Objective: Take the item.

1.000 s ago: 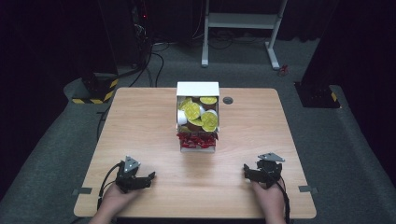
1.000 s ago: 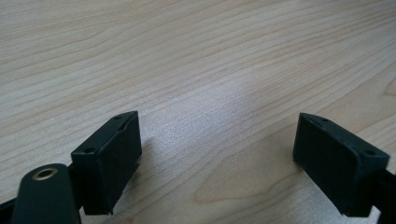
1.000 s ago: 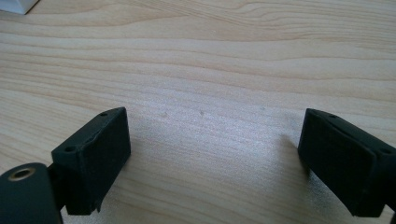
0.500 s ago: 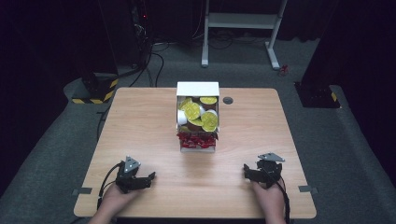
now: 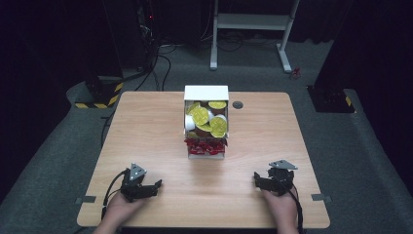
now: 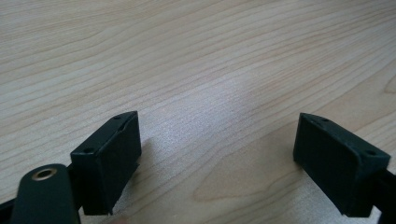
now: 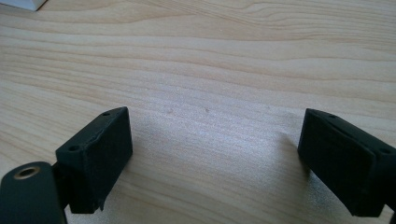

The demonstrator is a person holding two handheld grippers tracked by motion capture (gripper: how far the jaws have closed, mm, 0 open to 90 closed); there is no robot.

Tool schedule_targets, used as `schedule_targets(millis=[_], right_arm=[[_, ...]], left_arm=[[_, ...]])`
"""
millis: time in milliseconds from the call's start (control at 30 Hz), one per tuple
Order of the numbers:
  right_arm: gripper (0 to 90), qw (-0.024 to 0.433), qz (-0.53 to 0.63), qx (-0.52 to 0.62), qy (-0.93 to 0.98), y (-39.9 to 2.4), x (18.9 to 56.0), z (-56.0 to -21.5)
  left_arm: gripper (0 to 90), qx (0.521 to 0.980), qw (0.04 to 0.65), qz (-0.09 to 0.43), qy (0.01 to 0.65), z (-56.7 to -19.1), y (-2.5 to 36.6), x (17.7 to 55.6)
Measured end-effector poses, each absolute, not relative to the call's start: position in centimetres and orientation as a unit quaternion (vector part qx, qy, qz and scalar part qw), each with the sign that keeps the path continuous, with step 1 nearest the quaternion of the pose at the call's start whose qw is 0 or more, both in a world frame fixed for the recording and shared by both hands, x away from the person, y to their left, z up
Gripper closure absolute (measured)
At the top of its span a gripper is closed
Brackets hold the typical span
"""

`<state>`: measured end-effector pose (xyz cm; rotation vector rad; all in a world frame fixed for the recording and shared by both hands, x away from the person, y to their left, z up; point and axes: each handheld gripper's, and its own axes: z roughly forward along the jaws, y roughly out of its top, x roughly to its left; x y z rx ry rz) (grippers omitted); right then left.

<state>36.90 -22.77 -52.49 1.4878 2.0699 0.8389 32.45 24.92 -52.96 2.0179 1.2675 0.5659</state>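
A white box (image 5: 206, 92) stands in the middle of the wooden table (image 5: 146, 131). Its far compartment holds several small cups with yellow-green lids (image 5: 200, 116); its near compartment holds red wrapped sweets (image 5: 204, 146). My left gripper (image 5: 155, 186) rests near the table's front left, held by a hand, jaws open over bare wood (image 6: 219, 154). My right gripper (image 5: 255, 181) rests near the front right, also open with nothing between its jaws (image 7: 215, 154). Both sit well short of the box.
A round grommet hole (image 5: 237, 105) lies in the table right of the box. Beyond the table stand a white desk frame (image 5: 253, 29), cables on the grey floor and a yellow-black striped base (image 5: 100, 92). A corner of the white box (image 7: 23, 3) shows in the right gripper view.
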Motion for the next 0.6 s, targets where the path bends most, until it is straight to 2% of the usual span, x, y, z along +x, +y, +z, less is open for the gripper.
schedule_targets(millis=[600], right_arm=[[13.7,0.226,0.333,0.527,0.749,-22.65,36.36,-51.62]], left_arm=[[15.0,0.773,0.338,0.219,0.491,-52.97,25.05,32.41]])
